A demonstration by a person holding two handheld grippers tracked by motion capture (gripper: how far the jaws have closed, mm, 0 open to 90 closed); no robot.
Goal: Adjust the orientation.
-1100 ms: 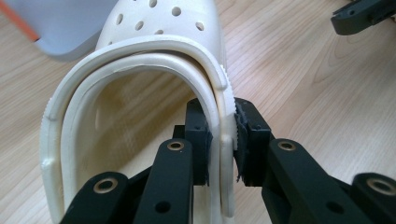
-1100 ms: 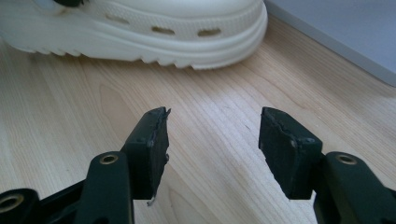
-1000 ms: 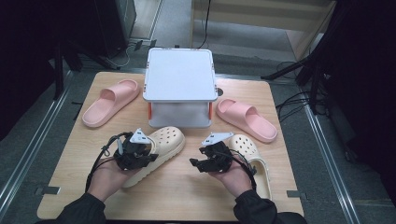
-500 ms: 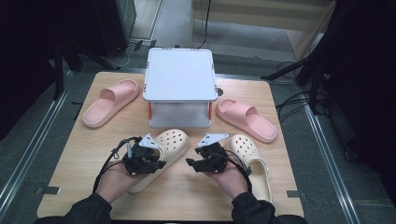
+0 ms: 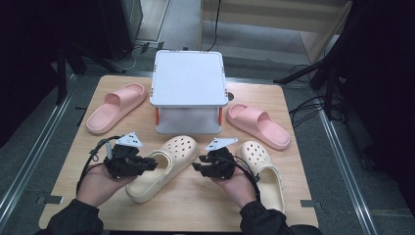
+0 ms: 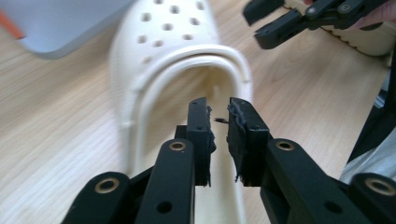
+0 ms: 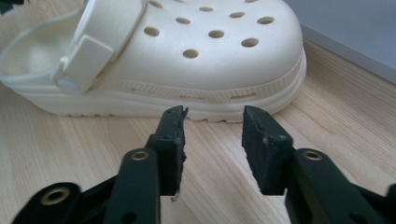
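A cream clog (image 5: 169, 166) (image 6: 173, 56) (image 7: 196, 60) lies at an angle on the wooden table (image 5: 195, 208), toe toward the white stand. My left gripper (image 5: 152, 164) (image 6: 218, 105) points at the clog's heel opening. Its jaws have just been closing to a narrow gap, and nothing is between them. My right gripper (image 5: 195, 169) (image 7: 212, 114) (image 6: 257, 25) faces the clog's side from the right, just short of the sole. Its jaws have also just been closing, still stand apart and hold nothing. A second cream clog (image 5: 262, 169) lies behind the right hand.
A white two-level stand (image 5: 188, 90) sits at the table's far middle. One pink slide (image 5: 115, 106) lies to its left and another (image 5: 258, 125) to its right. Bare wood shows along the front edge between the forearms.
The left gripper has drawn back to the left, off the clog's heel, so more of the clog shows. The right gripper has edged slightly left toward the clog.
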